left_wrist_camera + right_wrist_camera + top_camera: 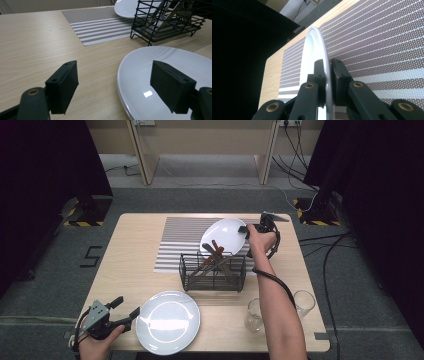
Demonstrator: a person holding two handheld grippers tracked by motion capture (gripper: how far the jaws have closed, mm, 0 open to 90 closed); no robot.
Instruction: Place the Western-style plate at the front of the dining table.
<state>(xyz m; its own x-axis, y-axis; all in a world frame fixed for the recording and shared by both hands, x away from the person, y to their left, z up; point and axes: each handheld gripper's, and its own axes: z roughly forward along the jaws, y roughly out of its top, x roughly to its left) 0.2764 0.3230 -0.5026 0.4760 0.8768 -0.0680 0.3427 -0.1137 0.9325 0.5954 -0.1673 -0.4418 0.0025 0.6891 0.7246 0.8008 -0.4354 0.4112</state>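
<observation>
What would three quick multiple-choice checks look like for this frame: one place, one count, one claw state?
1. Where does the wire rack stand?
A. at the striped mat's near edge
B. on the floor
C. on top of the near plate

2. How many drinking glasses stand at the table's near right?
A. none
B. two
C. five

3. What is the right claw doing?
A. hanging open
B. holding a glass
C. clamped on the rim of the far plate

Answers: 1 A, the high view shows the rack at the front edge of the striped mat. 2 B, one glass and another. 3 C, the right gripper view shows both pads pressed on the plate's rim.
</observation>
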